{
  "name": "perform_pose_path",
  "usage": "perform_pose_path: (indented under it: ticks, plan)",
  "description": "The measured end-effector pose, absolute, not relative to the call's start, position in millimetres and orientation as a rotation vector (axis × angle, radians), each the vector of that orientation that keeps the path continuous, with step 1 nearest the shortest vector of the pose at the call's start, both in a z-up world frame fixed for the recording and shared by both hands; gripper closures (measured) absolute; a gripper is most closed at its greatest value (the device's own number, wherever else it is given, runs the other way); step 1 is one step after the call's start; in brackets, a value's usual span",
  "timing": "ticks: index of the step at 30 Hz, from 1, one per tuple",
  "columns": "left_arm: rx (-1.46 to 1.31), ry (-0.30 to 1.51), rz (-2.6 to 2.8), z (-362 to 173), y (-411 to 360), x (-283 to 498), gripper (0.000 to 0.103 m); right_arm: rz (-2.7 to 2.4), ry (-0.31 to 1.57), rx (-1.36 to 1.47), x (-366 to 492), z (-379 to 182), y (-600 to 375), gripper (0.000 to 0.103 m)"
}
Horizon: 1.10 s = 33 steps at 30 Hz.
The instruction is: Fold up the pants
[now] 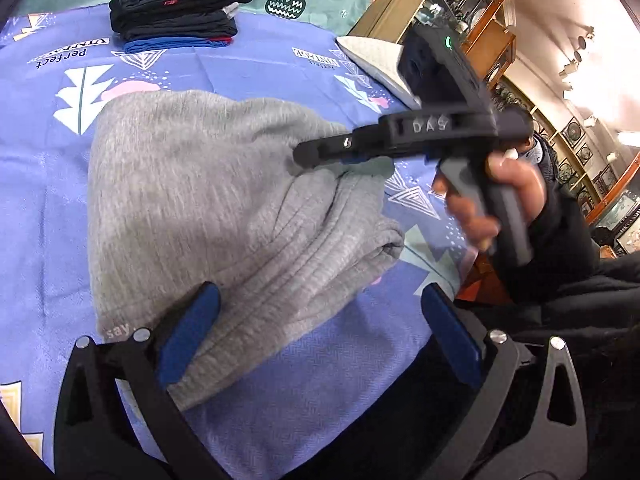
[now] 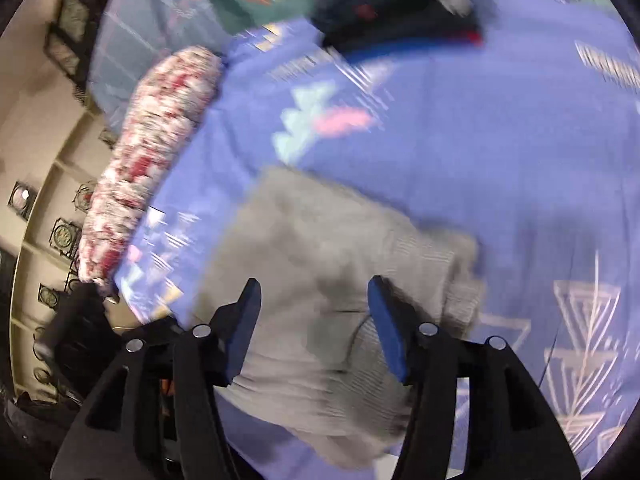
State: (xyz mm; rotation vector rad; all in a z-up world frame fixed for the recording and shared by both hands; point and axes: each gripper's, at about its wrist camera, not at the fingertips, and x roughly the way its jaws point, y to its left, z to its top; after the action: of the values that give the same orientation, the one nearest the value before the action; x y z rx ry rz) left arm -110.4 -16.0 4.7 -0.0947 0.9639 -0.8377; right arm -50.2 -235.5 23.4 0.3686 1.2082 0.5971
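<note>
Grey pants [image 1: 208,184] lie folded into a thick bundle on the blue patterned bedsheet [image 1: 260,68]. My left gripper [image 1: 320,320] is open wide at the bundle's near edge. Its left pad [image 1: 188,336] lies over the ribbed hem, and its right pad [image 1: 452,340] is over bare sheet. A hand [image 1: 504,200] holds my right gripper [image 1: 308,156], which shows from the side with its tips just over the bundle's right part. In the blurred right wrist view the right gripper [image 2: 316,300] has its pads apart above the grey pants [image 2: 320,240], with nothing pinched.
A stack of dark folded clothes [image 1: 180,4] sits at the far side of the bed; the right wrist view shows that stack [image 2: 400,8] too. A white cushion [image 1: 372,64] lies at the right edge, and a red-and-white floral pillow [image 2: 152,152] at the left. Wooden display shelves [image 1: 492,20] stand beyond.
</note>
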Motion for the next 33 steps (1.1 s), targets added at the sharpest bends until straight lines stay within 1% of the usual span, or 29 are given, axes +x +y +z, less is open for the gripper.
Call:
perform_pose_path:
  ticks: [1, 2, 4, 5, 6, 7, 8, 9, 11, 13, 15, 17, 20, 22, 26, 29, 30, 33]
  plan:
    - [-0.081, 0.957, -0.835, 8, -17, -112, 0.002, 0.606, 1.169, 0.399, -54, 25, -242, 0.057]
    - [-0.073, 0.955, -0.835, 11, -17, -113, 0.002, 0.622, 1.143, 0.423, -58, 31, -246, 0.057]
    - [-0.079, 0.928, -0.837, 26, -9, -116, 0.002, 0.651, 1.083, 0.471, -67, 52, -255, 0.051]
    - [-0.09, 0.902, -0.829, 34, -2, -116, 0.002, 0.652, 1.048, 0.482, -72, 63, -261, 0.043]
    - [-0.112, 0.873, -0.816, 46, 10, -114, 0.002, 0.613, 1.008, 0.471, -78, 74, -272, 0.031]
    - [-0.141, 0.86, -0.806, 54, 21, -109, 0.002, 0.573, 0.987, 0.462, -83, 80, -282, 0.023]
    - [-0.171, 0.855, -0.788, 58, 32, -104, 0.002, 0.528, 0.974, 0.458, -87, 82, -293, 0.007]
    - [-0.213, 0.862, -0.75, 59, 49, -92, 0.002, 0.501, 0.981, 0.461, -89, 80, -304, 0.002]
    - [-0.273, 0.91, -0.698, 49, 69, -69, 0.002, 0.515, 1.062, 0.502, -87, 61, -316, 0.002]
    - [-0.321, 0.996, -0.648, 26, 79, -40, 0.002, 0.524, 1.154, 0.573, -83, 36, -319, 0.002]
    - [-0.364, 1.071, -0.684, 6, 73, -19, 0.002, 0.568, 1.22, 0.656, -76, 13, -315, 0.002]
    - [-0.359, 1.117, -0.723, -8, 56, -4, 0.002, 0.619, 1.235, 0.688, -68, 5, -305, 0.002]
    - [-0.32, 1.171, -0.729, -22, 30, 17, 0.002, 0.677, 1.284, 0.671, -48, -7, -276, 0.001]
    - [-0.32, 1.241, -0.705, -36, 18, 31, 0.002, 0.664, 1.303, 0.617, -35, -12, -262, 0.001]
    - [-0.28, 1.232, -0.689, -33, 8, 28, 0.002, 0.683, 1.33, 0.526, -31, -7, -251, 0.001]
    - [-0.247, 1.175, -0.716, -23, 0, 20, 0.004, 0.707, 1.254, 0.444, -47, 3, -248, 0.019]
    - [-0.276, 1.157, -0.73, -17, 0, 18, 0.004, 0.74, 1.209, 0.456, -53, 10, -249, 0.027]
    - [-0.359, 1.095, -0.795, 5, 2, 19, 0.004, 0.798, 1.113, 0.493, -60, 34, -251, 0.036]
